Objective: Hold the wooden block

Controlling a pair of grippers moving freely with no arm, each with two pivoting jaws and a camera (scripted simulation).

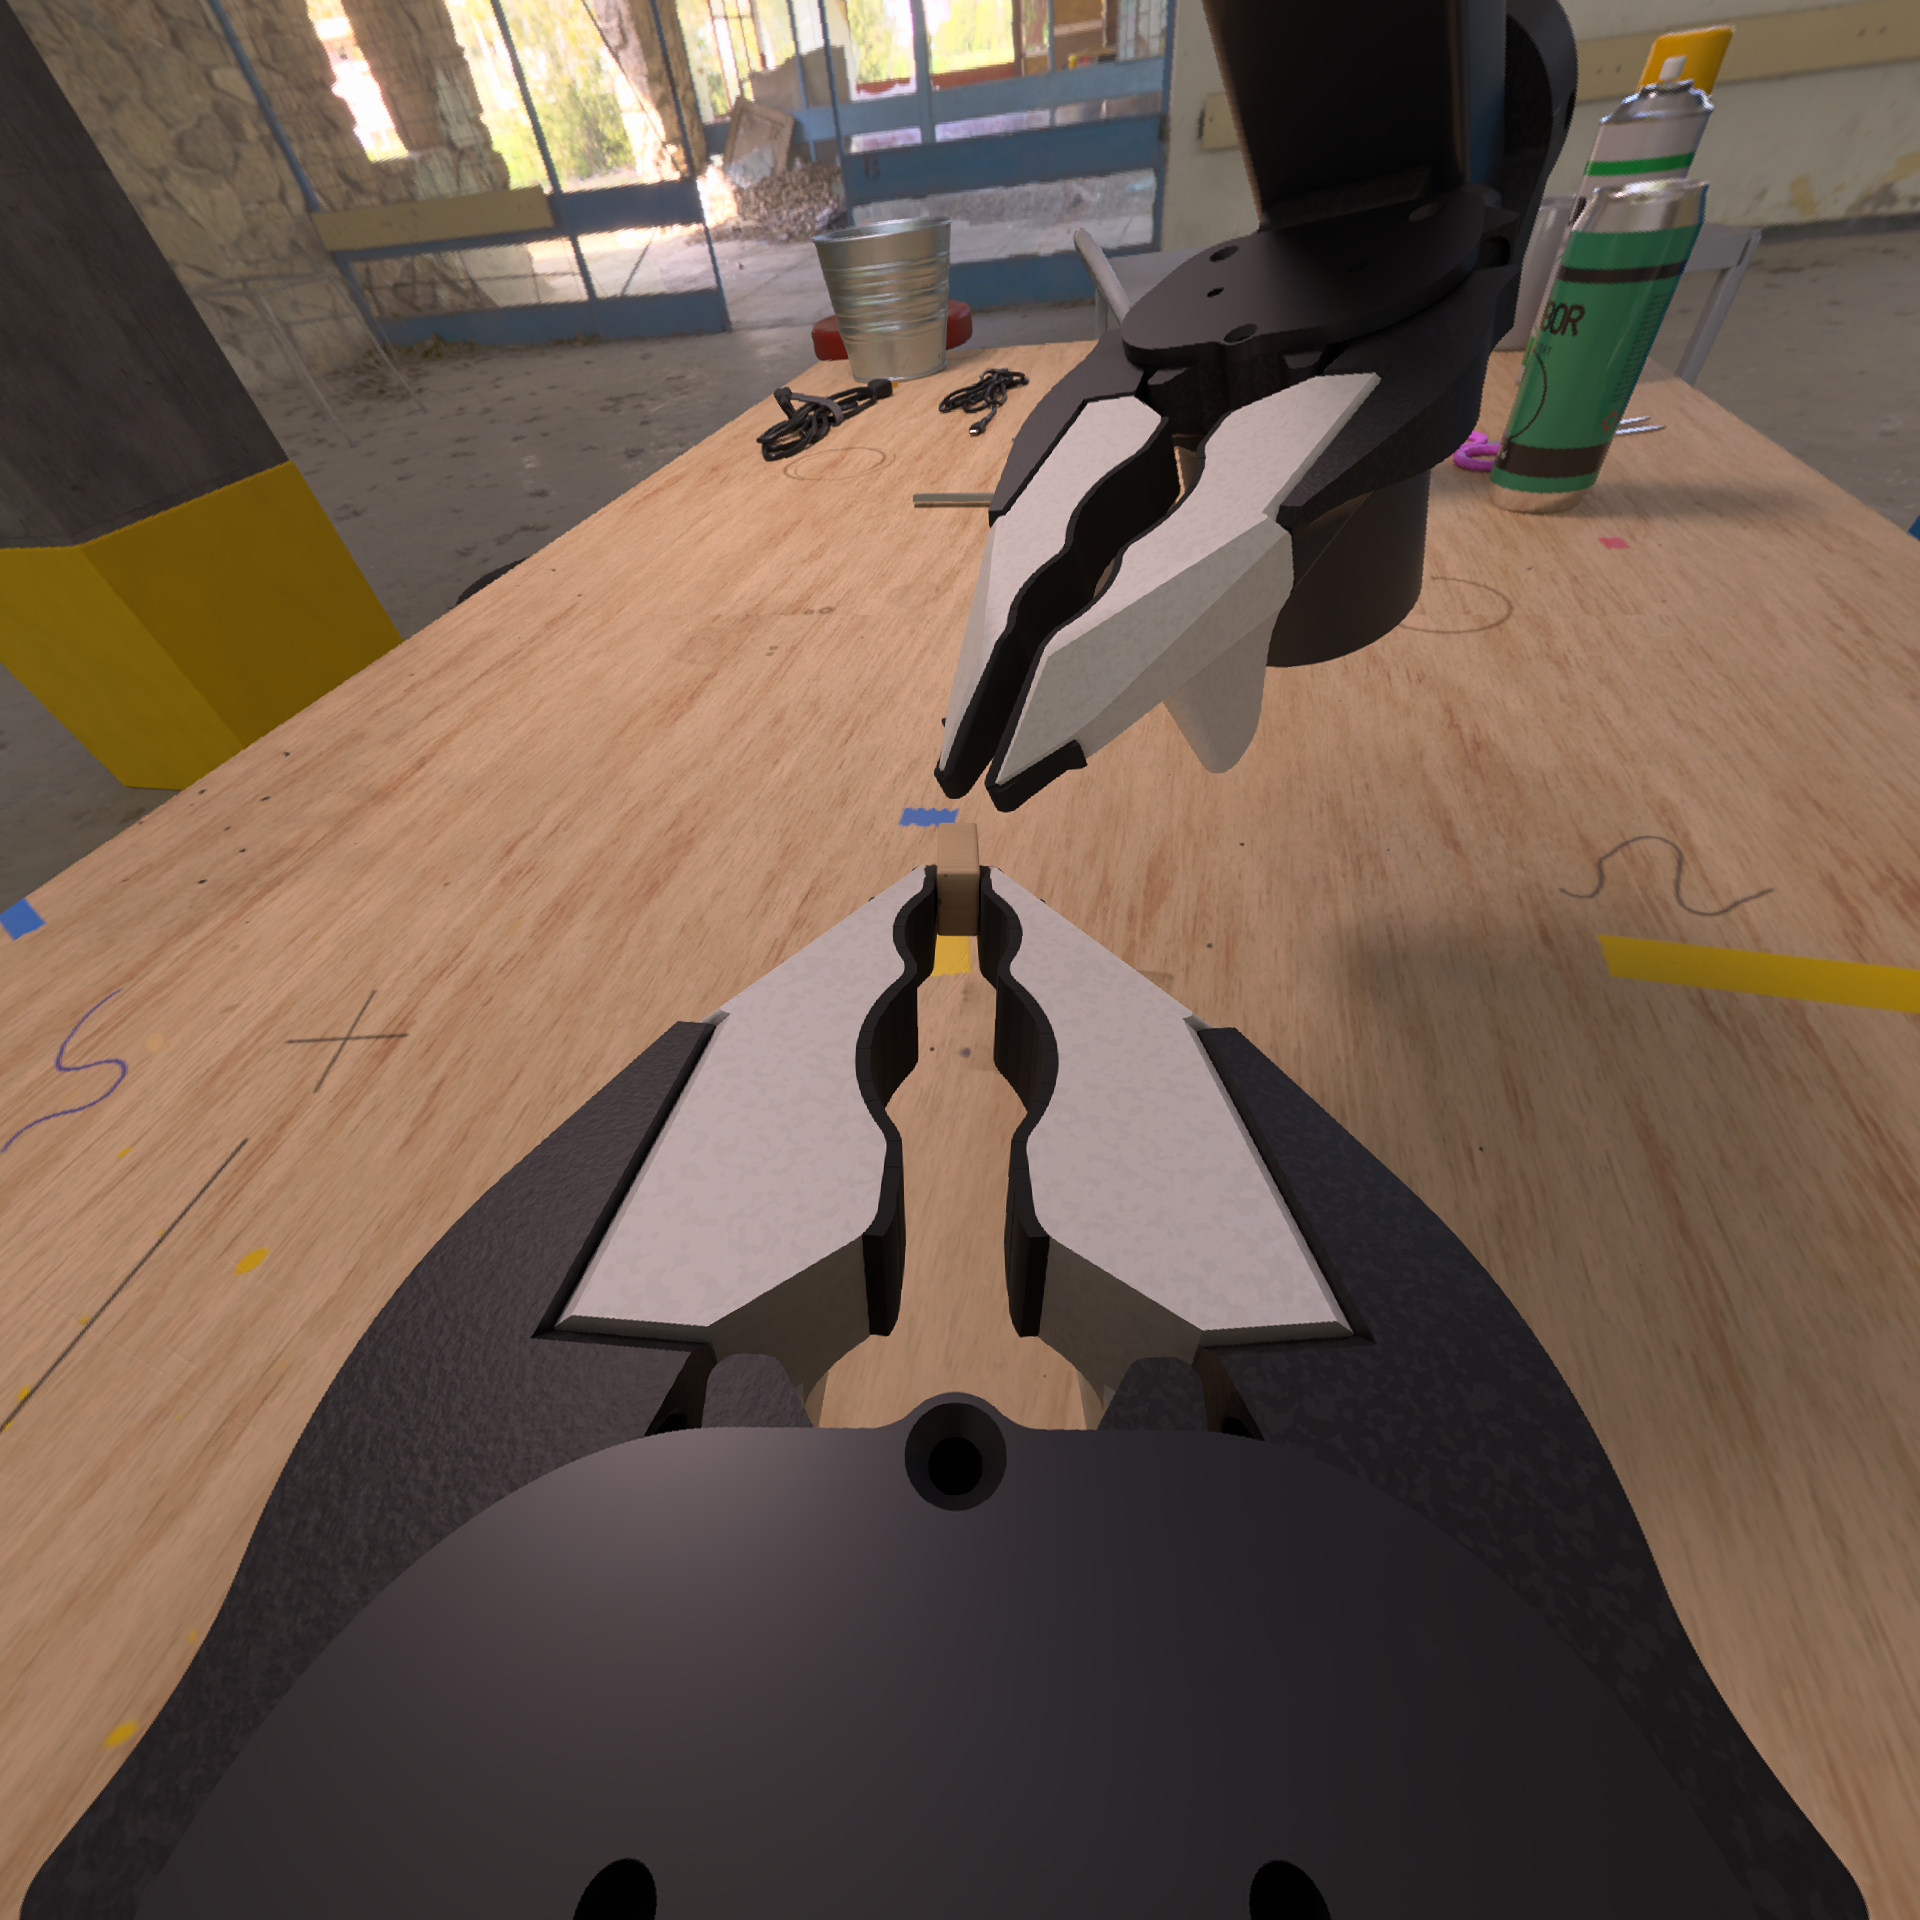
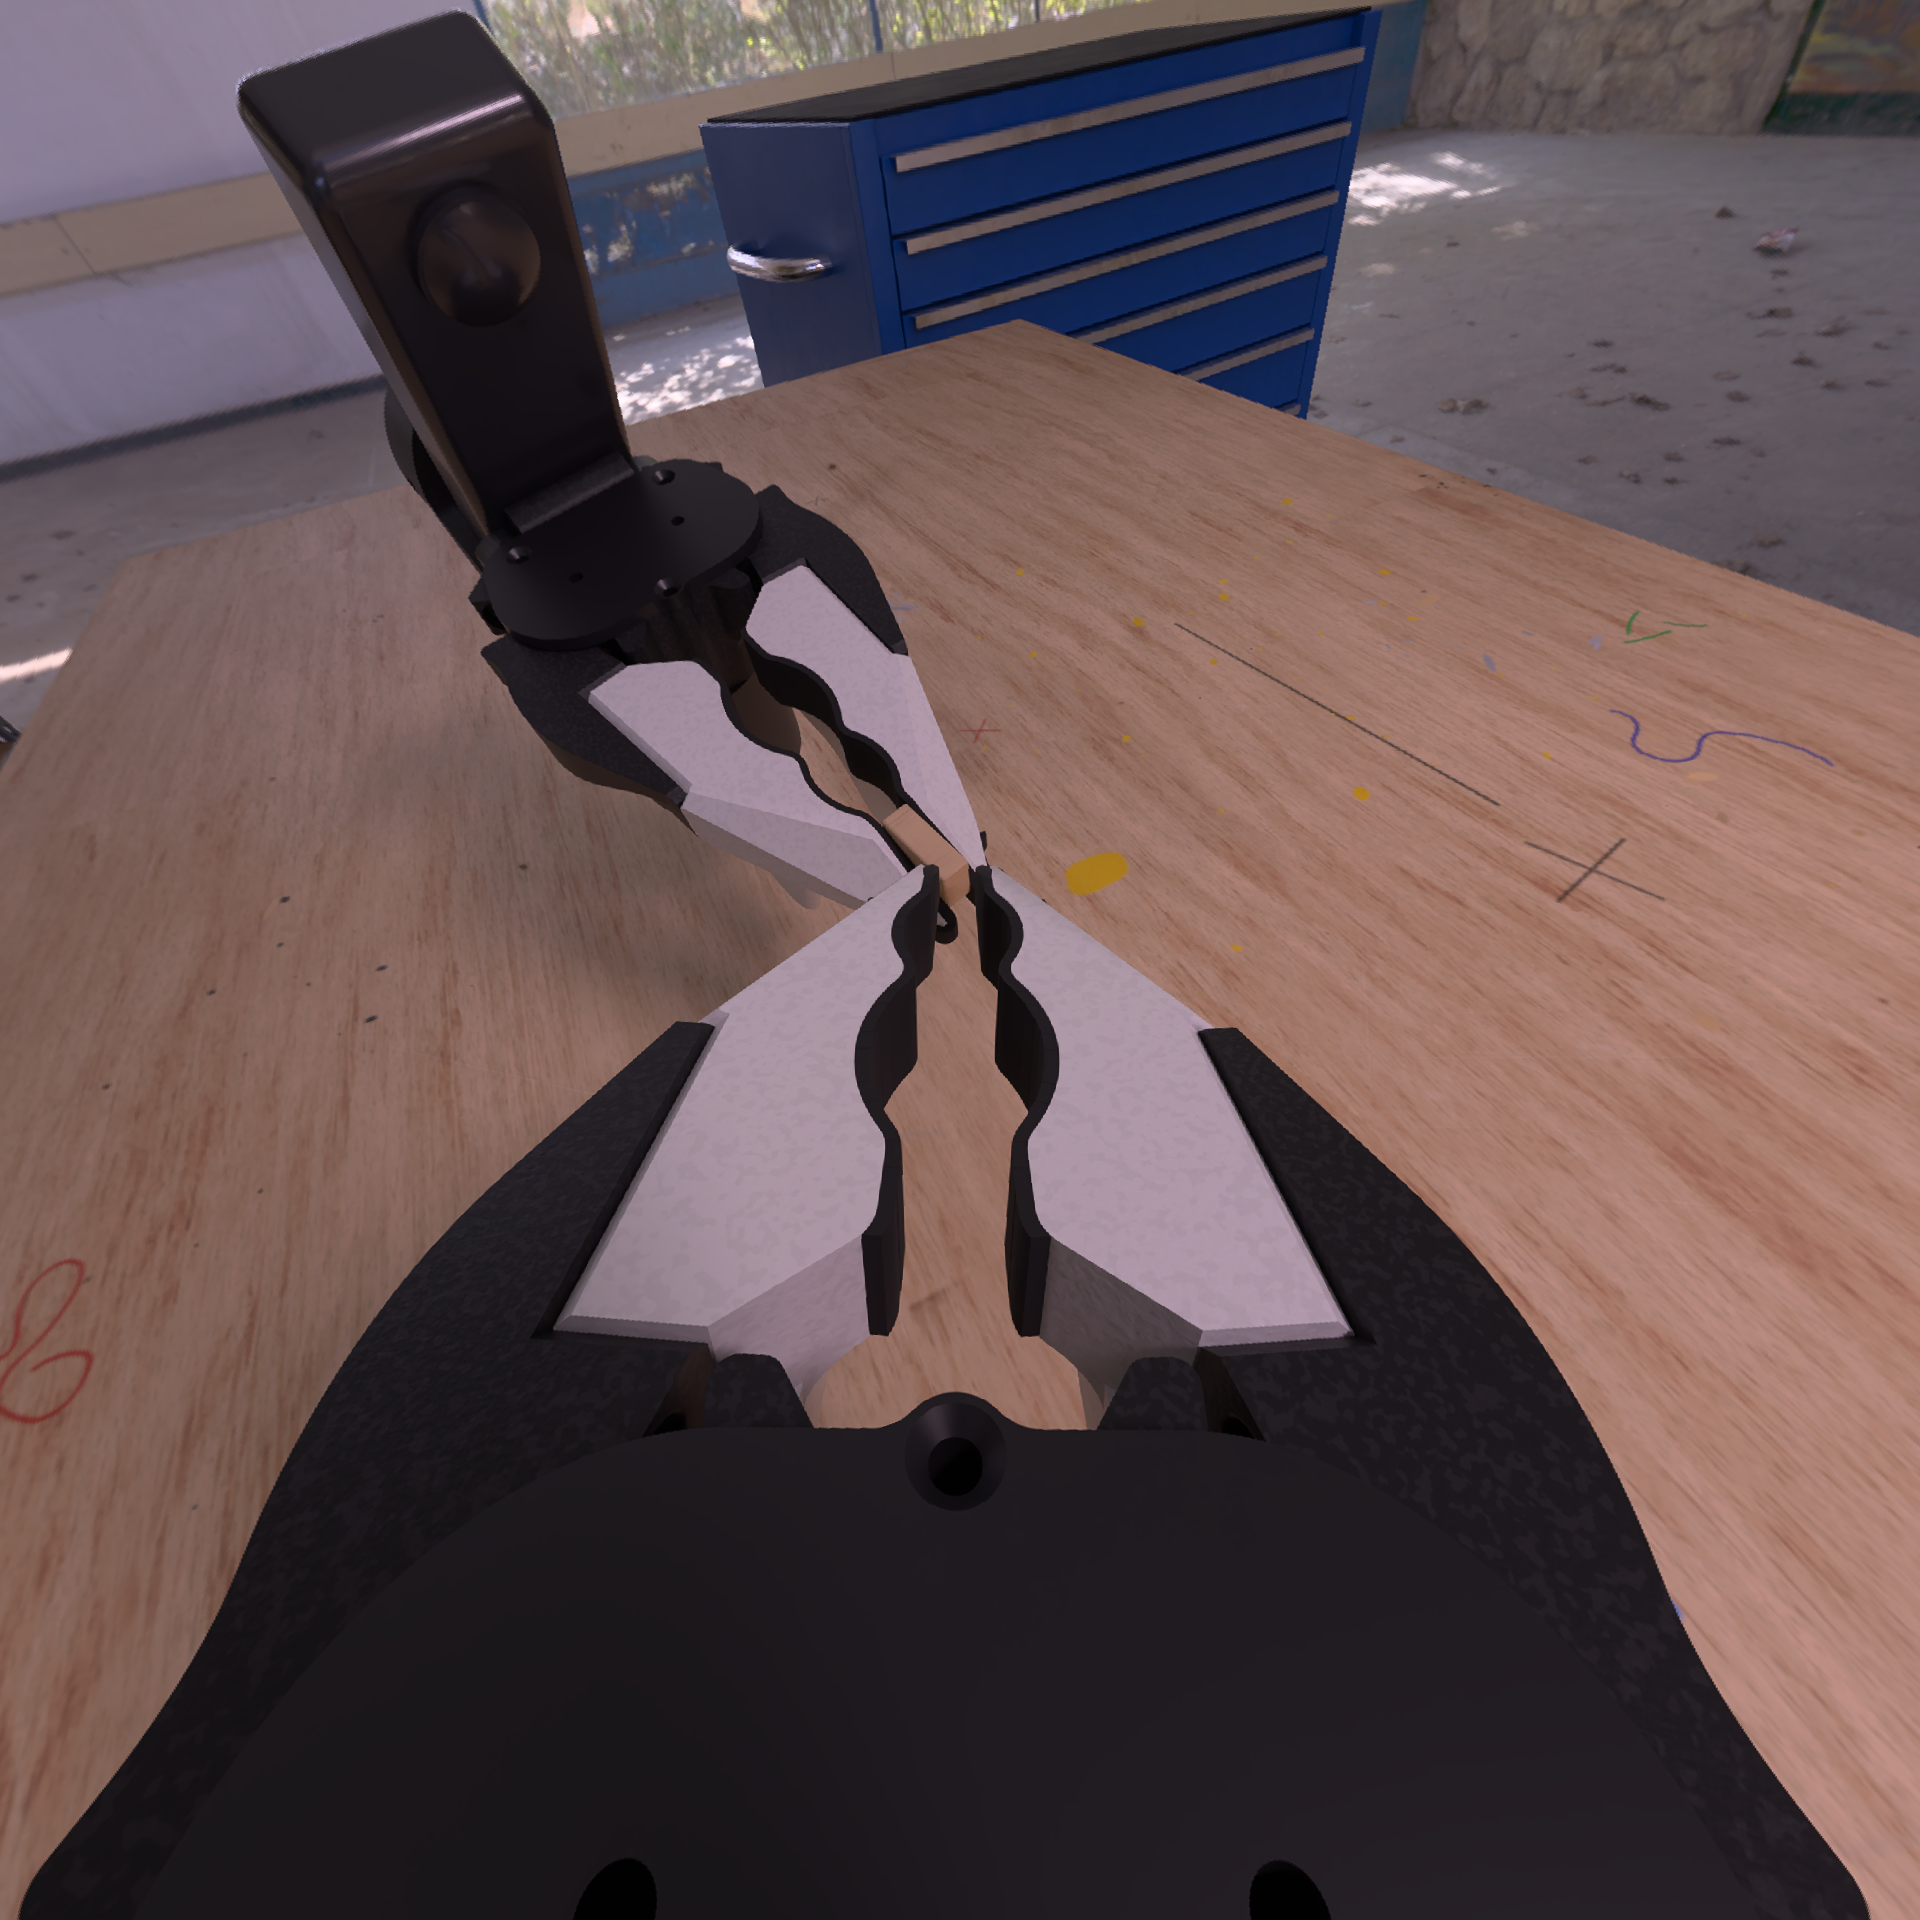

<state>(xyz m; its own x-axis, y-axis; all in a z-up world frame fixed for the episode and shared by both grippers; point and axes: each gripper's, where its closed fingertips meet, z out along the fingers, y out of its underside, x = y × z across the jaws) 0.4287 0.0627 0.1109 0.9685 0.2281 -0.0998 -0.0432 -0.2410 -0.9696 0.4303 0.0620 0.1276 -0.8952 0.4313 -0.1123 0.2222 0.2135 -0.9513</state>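
Two grippers meet near the middle of a plywood table (image 1: 623, 790), tip to tip. Taking the wooden block (image 1: 957, 881) as the landmark: the left gripper (image 1: 957, 894) is closed on it, the fingertips pinching its two sides, and the block stands up a little past the tips. It is held above the table surface, over a small yellow mark (image 1: 952, 954).

Left of the block the table is bare wood with only pen lines and paint specks, and its left edge is well apart, so there is wide free room on that side.

Just beyond the block hangs the right gripper (image 1: 977, 795), its jaws nearly together with a thin gap and nothing between them. In the right wrist view its tips (image 2: 954, 896) are just beside the block (image 2: 928, 840), but contact I cannot tell.

Farther right of the block, near the far right edge, stand two green spray cans (image 1: 1600, 343). Far behind the block are a metal bucket (image 1: 888, 296) and two black cable bundles (image 1: 821, 416).
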